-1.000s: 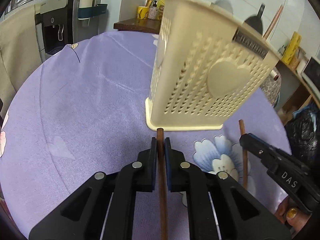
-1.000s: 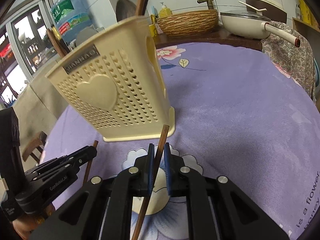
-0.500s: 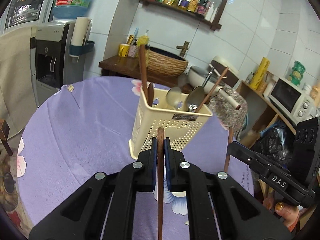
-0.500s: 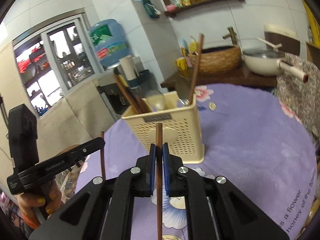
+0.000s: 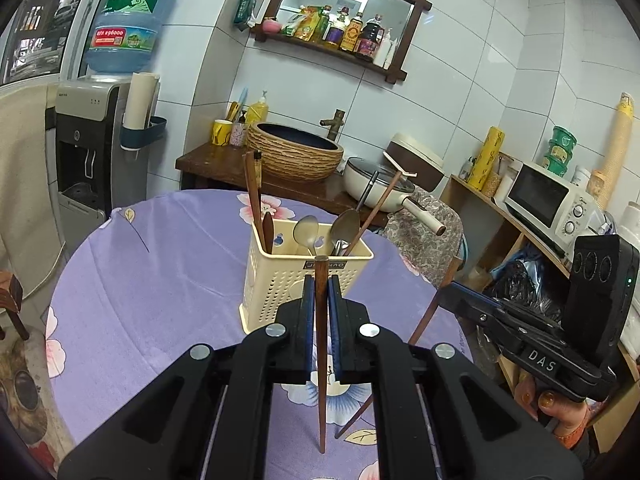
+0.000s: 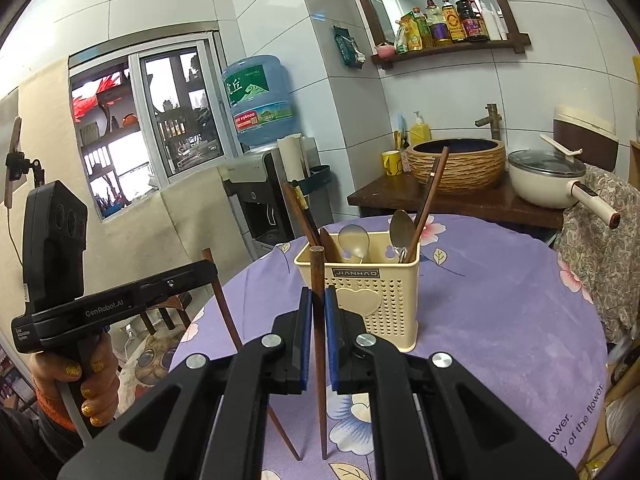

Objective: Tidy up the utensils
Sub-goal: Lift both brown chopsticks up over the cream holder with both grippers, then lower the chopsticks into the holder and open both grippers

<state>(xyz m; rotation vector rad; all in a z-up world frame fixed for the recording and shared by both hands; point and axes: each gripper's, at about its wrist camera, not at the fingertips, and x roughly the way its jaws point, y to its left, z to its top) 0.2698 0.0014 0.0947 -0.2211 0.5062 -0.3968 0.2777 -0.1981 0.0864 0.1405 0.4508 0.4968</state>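
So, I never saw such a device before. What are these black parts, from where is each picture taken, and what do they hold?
No robot here: a person carries a handheld clamp tool in each hand, each with a camera looking along its two jaws. One picture is from the left gripper, the other from the right gripper; each also shows the other tool off to the side. Each has its jaws shut on one brown chopstick, the left chopstick and the right chopstick. Ahead, on the purple tablecloth, stands a cream utensil basket with spoons and chopsticks inside.

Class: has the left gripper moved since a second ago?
Yes. The left gripper rose and drew back: the holder, which loomed above it, now sits smaller, its open top visible.
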